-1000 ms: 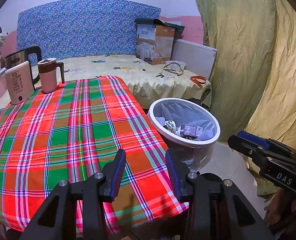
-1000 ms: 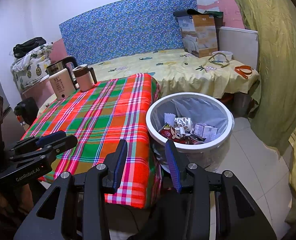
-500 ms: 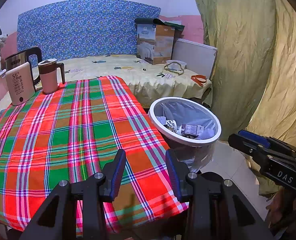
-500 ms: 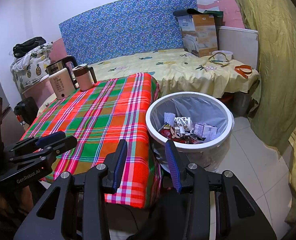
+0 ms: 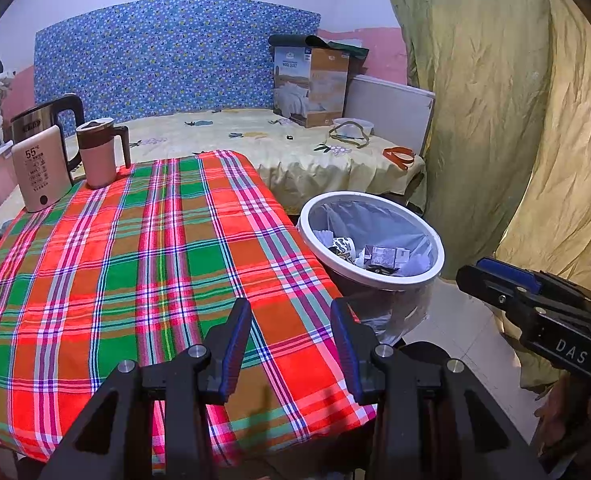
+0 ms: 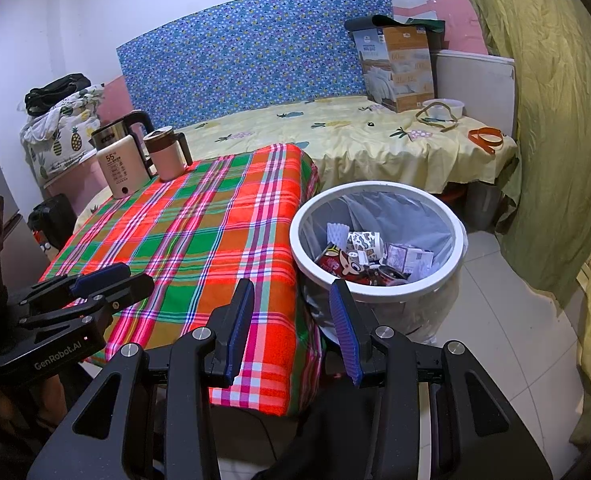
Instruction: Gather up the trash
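A: Which step is this?

B: Judging by the scene, the end. The left tongs [image 5: 291, 338] and right tongs [image 6: 291, 320] both hang with their jaws apart and nothing between them. The crumpled wrappers and small cartons of trash [image 6: 369, 254] lie in the round white-rimmed bin with a grey liner [image 6: 377, 290], at centre right, just beside the desk under its red-and-green plaid cloth [image 5: 135, 264].

A: And next?

B: Probably a scan for leftovers; I see none on the cloth.

A: Counts?

B: One bin. Upper left on the desk: one steel kettle [image 5: 41, 120], one pink lidded mug [image 5: 99, 152], one cream box marked 55 [image 5: 39, 174]. Two tongs.
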